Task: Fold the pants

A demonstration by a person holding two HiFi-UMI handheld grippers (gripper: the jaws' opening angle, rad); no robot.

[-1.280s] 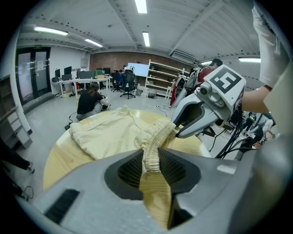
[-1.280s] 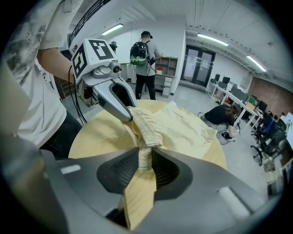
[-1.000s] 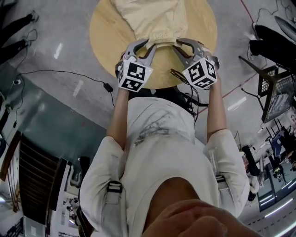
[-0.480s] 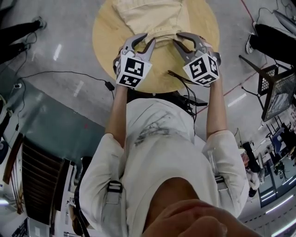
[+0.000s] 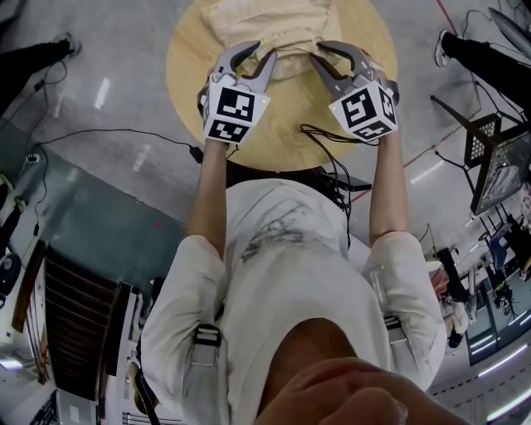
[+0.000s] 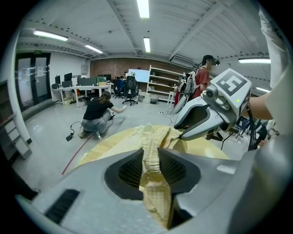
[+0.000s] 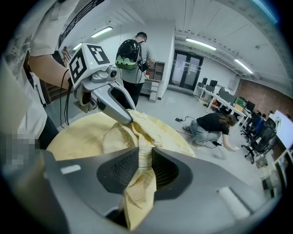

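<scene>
Head view showed us the left hand-held gripper (image 5: 255,56) clenched on one end of the gathered, ribbed edge of the beige pants (image 5: 270,18). The pants lay on the round wooden table (image 5: 189,62) with that edge lifted between both tools. To the right, the right hand-held gripper (image 5: 320,55) was grasping the other end of the same edge, cloth bunched between its pads. We judged the fold to be only under way: the edge was raised but not laid over, and smoothing and any further folds were left. The far part of the pants was cut off at the frame's top, so we could not tell how the legs lay.
</scene>
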